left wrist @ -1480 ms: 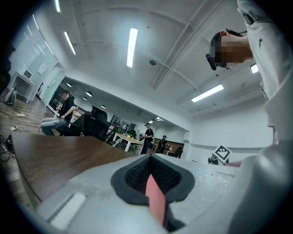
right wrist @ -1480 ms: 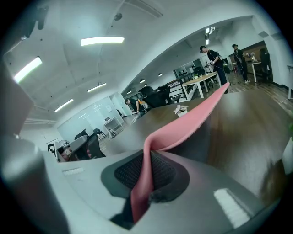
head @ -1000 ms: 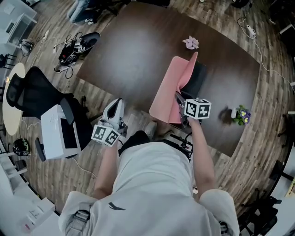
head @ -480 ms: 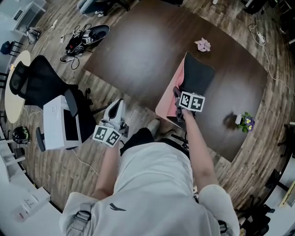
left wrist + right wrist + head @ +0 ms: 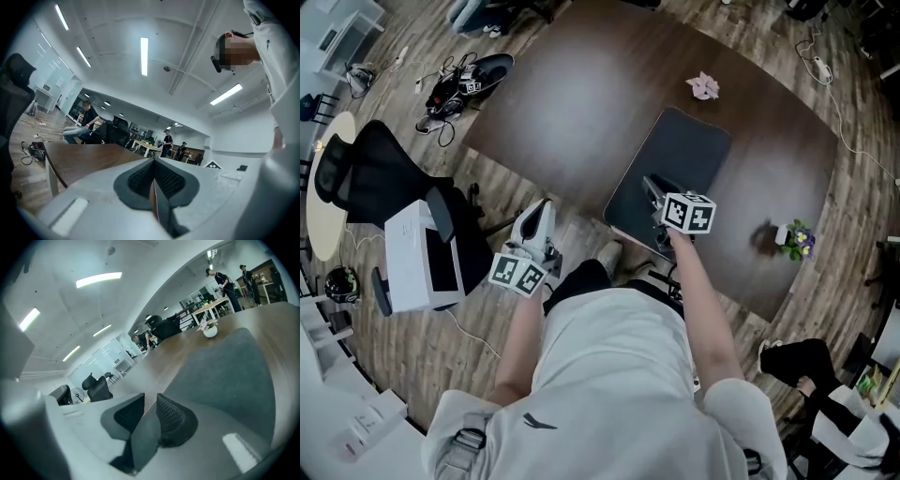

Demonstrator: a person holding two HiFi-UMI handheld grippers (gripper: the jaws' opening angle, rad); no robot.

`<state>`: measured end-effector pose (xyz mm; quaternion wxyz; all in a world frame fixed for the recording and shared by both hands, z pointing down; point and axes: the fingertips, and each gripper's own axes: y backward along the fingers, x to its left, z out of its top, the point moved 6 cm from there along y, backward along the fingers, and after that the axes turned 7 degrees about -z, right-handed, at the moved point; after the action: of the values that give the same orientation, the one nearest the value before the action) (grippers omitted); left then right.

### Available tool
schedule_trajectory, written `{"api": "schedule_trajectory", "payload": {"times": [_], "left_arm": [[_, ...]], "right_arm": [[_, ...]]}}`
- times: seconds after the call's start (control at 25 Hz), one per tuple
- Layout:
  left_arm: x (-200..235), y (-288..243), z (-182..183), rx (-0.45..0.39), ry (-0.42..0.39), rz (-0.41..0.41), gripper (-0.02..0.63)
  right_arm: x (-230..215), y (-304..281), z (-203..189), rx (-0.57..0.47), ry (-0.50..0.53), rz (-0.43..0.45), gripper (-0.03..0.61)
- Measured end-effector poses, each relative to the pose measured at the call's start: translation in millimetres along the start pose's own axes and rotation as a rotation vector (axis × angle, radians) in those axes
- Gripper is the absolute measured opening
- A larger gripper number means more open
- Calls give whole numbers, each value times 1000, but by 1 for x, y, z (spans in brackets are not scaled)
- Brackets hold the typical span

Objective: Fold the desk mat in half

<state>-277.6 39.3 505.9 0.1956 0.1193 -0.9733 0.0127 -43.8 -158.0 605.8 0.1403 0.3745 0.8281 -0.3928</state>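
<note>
Desk mat [image 5: 670,178] lies flat, dark face up, centre-right on the table [image 5: 572,103], its near edge between the right gripper [image 5: 651,184] jaws, slightly apart and just opening, seemingly to let go; the left gripper [image 5: 542,208], jaws together, waits lower left.

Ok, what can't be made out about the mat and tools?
Near edge of the desk mat: head view, partly covered by the right tool and its marker cube. That tool's jaws have just been opening, mat edge between them.
Sliver between the closed jaws of the left tool: left gripper view, too thin to identify.
Pale thing on the table: head view, too small to name.
</note>
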Motion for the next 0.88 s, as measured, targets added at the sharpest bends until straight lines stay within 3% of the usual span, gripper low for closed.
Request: {"api": "schedule_trajectory", "payload": {"times": [0.36, 0.72, 0.88], "left_arm": [[-10, -24, -4, 19, 9, -76, 3], [-40, -85, -10, 26, 39, -241, 3], [-58, -111, -5, 13, 41, -322, 3]], "right_arm": [[2, 78, 27, -201, 21, -2, 18], [-50, 216, 30, -499, -18, -254, 0], [-60, 269, 21, -610, 44, -364, 0]]}}
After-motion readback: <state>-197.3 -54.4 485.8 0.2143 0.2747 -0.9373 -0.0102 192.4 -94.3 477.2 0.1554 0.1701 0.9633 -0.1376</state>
